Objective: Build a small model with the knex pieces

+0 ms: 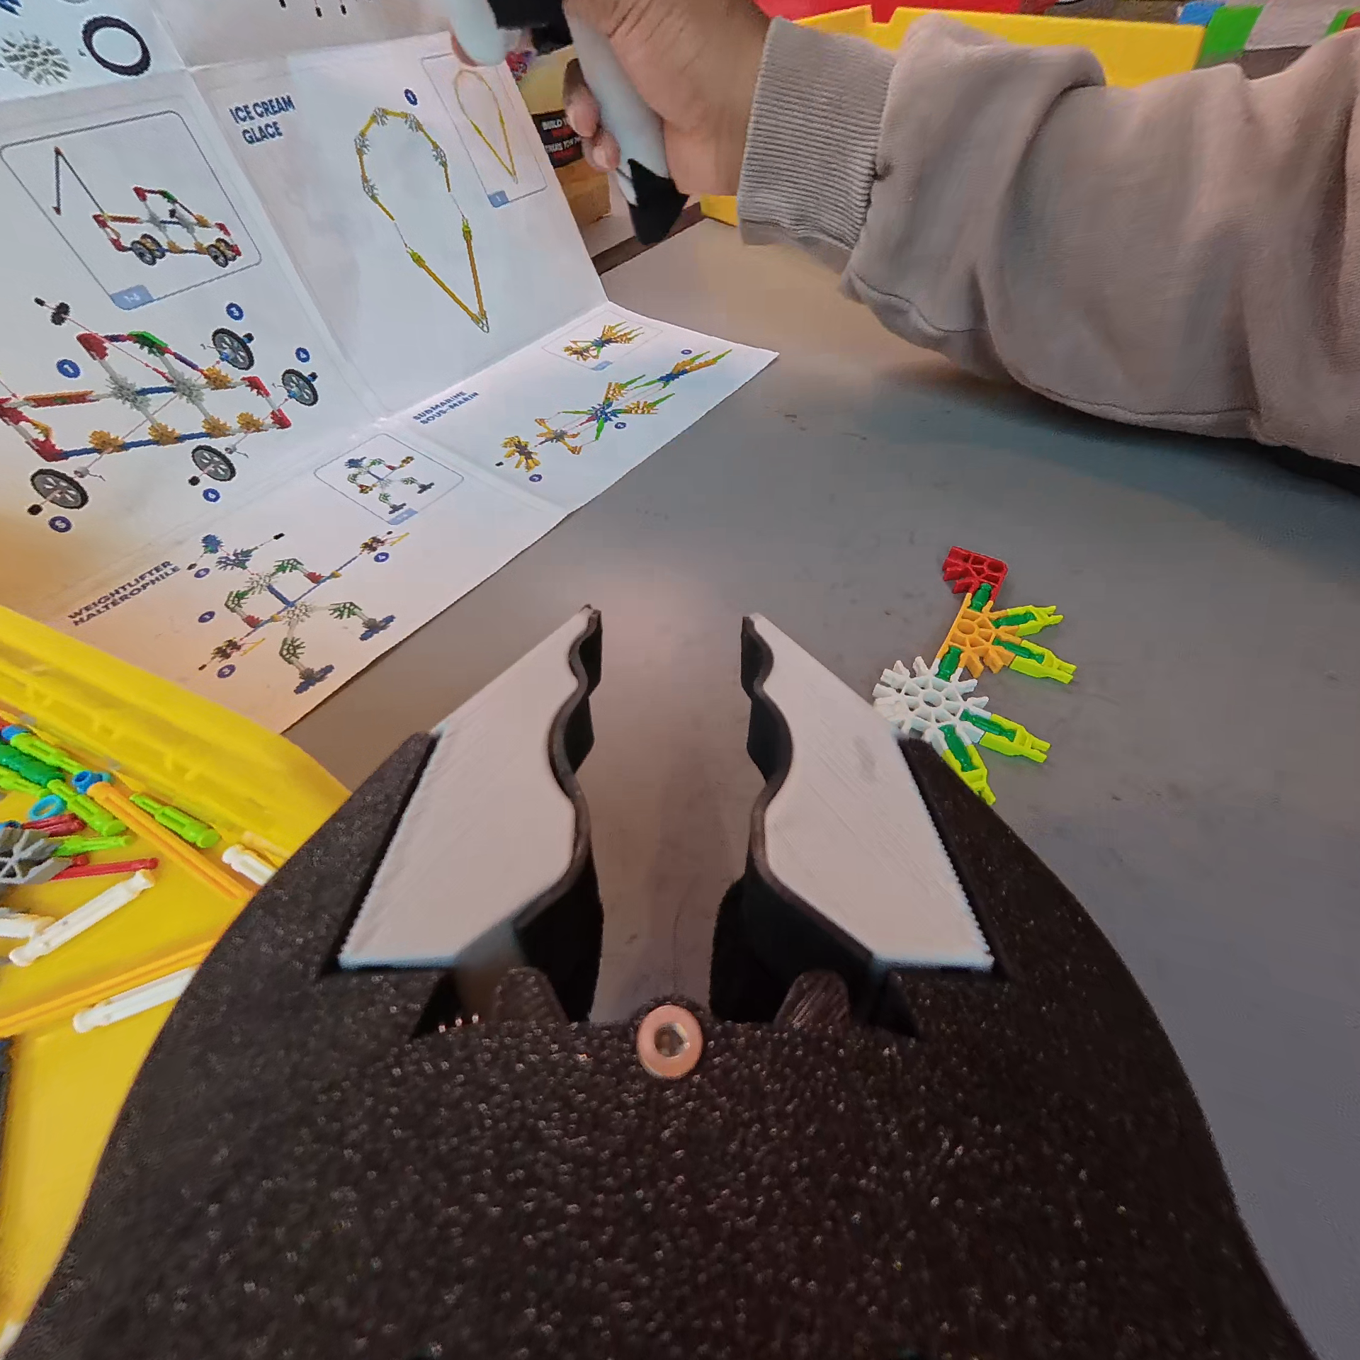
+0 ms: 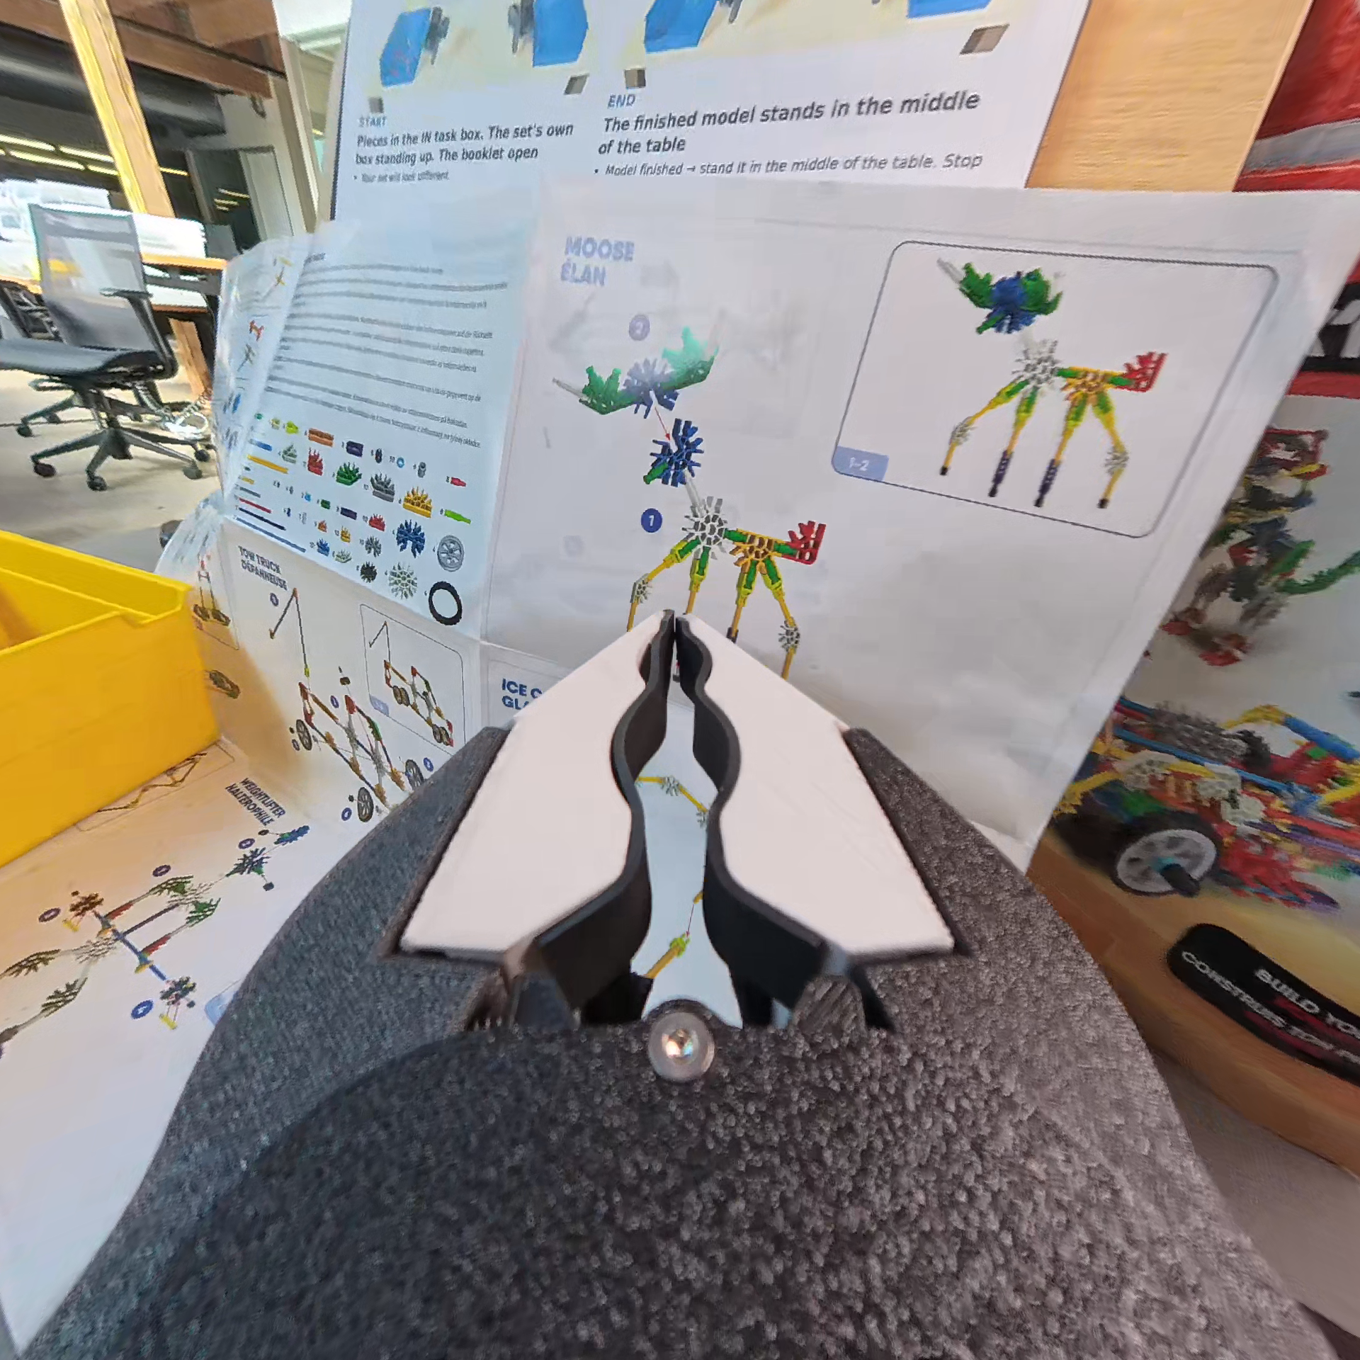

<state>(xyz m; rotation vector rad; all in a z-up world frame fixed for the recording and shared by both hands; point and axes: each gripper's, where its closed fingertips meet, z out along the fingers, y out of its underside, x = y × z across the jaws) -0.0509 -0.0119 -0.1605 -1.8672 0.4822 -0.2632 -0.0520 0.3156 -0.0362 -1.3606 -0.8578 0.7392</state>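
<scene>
The left tongs (image 1: 666, 625) hang apart and empty over the grey surface (image 1: 809, 456), just beside one small assembly (image 1: 971, 662) of three connectors: one white, one orange, one red. A careless sweep could knock it. Farther off, the right tongs (image 2: 673, 625) are closed, tips seemingly empty, before one upright instruction sheet (image 2: 957, 625).

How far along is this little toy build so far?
Done: a small assembly of white, orange and red connectors with green rods lies on the table. In hand: nothing; the left gripper is open, the right gripper shut and empty. Left: loose pieces remain in the yellow tray.
</scene>
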